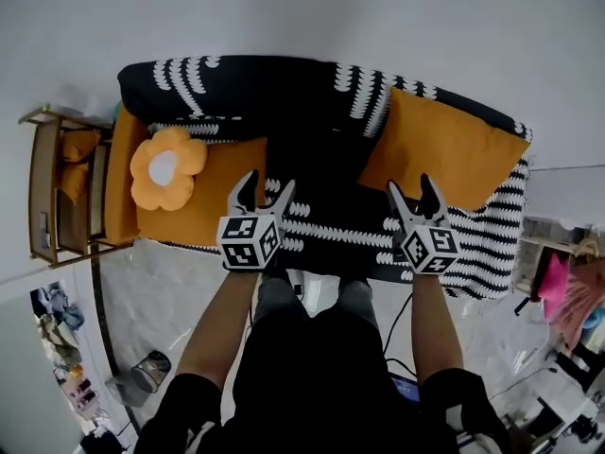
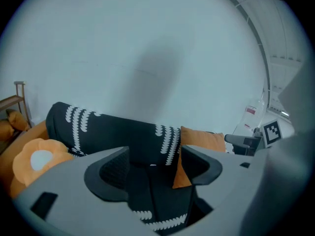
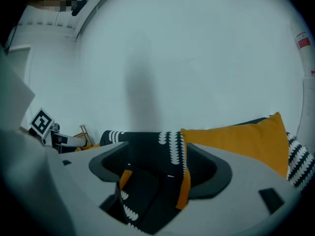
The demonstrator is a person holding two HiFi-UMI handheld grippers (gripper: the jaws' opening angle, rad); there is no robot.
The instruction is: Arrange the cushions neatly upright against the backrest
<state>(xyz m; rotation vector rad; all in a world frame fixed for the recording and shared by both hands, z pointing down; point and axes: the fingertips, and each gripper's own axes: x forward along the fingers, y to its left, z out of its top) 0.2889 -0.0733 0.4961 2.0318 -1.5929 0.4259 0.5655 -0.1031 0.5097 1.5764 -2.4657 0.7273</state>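
1 sofa [image 1: 321, 93]; on it 2 plain orange cushions, right [image 1: 444, 149] & left [image 1: 203, 201], + 1 flower cushion [image 1: 166, 166]. 1 wooden shelf [image 1: 38, 197] w/ 2 small orange cushions [image 1: 77, 146]. 2 grippers: left gripper [image 1: 267, 180], right gripper [image 1: 408, 183].

Left gripper [image 2: 153, 173] in foreground, grey jaws apart, nothing between them. Beyond: black sofa backrest [image 2: 118, 132] with white patterned stripes. Orange cushion [image 2: 202, 140] against it at right. Flower-shaped cushion [image 2: 37, 161] low at left, orange with white centre. Wooden shelf [image 2: 15, 102] at far left. Right gripper [image 2: 248, 142] with marker cube at right. Pale wall [image 2: 147, 43] behind.
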